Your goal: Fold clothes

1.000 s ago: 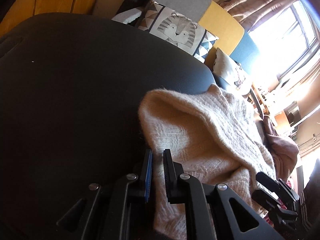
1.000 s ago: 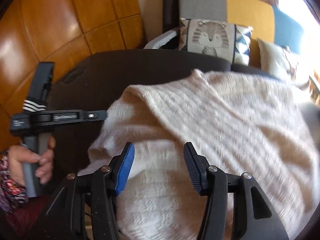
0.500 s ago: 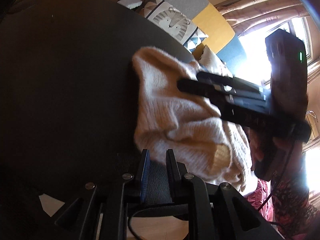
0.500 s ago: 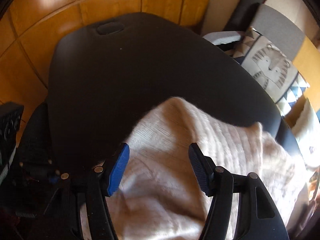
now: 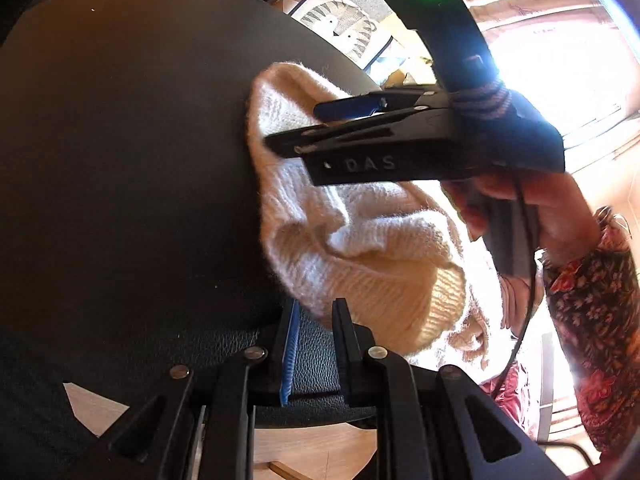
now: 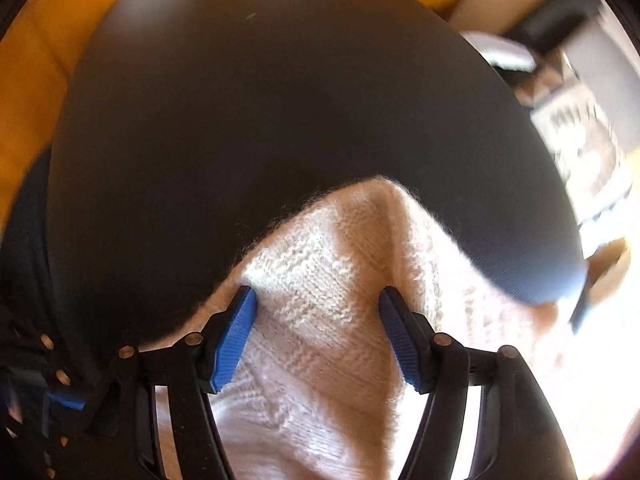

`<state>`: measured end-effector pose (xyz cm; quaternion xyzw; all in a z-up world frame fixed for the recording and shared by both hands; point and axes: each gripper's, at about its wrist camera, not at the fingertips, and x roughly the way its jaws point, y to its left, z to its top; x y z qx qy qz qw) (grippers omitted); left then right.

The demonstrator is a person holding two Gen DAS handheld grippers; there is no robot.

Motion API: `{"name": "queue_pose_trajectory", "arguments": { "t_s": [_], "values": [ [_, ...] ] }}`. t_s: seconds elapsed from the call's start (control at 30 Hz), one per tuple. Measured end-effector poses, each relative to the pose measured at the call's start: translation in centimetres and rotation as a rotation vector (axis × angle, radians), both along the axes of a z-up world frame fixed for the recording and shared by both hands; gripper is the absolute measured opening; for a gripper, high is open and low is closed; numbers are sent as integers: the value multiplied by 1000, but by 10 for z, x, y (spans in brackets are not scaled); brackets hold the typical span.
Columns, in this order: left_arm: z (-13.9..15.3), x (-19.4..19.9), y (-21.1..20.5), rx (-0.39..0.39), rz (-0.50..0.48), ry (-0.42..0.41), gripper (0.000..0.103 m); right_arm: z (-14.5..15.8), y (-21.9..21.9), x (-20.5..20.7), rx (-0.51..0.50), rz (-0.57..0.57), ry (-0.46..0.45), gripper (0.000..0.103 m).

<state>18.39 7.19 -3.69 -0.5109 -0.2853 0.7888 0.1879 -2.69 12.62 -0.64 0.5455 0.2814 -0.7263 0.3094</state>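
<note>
A cream knitted sweater point(image 5: 360, 248) lies bunched on the right part of a round black table point(image 5: 120, 160). My left gripper point(image 5: 316, 308) sits at the table's near edge, just short of the sweater's ribbed hem. Its jaws stand a narrow gap apart, and only black table shows between them. My right gripper point(image 5: 292, 126), held by a hand point(image 5: 540, 200), points steeply down over the sweater's far fold. In the right wrist view that gripper point(image 6: 316, 308) is open. Its blue pads point(image 6: 236, 332) straddle a raised ridge of sweater point(image 6: 320, 292) without pinching it.
The black table point(image 6: 280, 120) stretches bare to the left and far side, with orange wooden floor point(image 6: 32, 80) around it. A sofa with a tiger-print cushion point(image 5: 340, 20) stands beyond, under a bright window point(image 5: 560, 60). A floral sleeve point(image 5: 592, 300) is at the right.
The left gripper drew back from the sweater to the table's near edge and its jaws parted slightly. The right gripper swung in over the sweater, tipped downward, and its jaws widened.
</note>
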Motion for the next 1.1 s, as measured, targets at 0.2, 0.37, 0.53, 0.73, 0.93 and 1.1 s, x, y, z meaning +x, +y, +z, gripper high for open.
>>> {"name": "queue_pose_trajectory", "arguments": {
  "t_s": [0.2, 0.37, 0.53, 0.73, 0.93, 1.1],
  "values": [
    [-3, -3, -10, 19, 35, -1, 16, 5, 22, -1, -93, -141, 52, 12],
    [0, -4, -15, 1, 54, 4, 16, 19, 57, -6, -269, -305, 64, 11],
    [8, 0, 0, -25, 35, 23, 16, 46, 104, -9, -468, -465, 79, 11],
    [22, -11, 24, -43, -47, 61, 16, 71, 150, -12, -568, -592, 153, 11],
    [29, -9, 53, -71, -132, 119, 17, 77, 190, -37, -634, -696, 136, 11],
    [33, -3, 65, -39, -184, 153, 18, 69, 210, -40, -679, -734, 114, 11]
  ]
}}
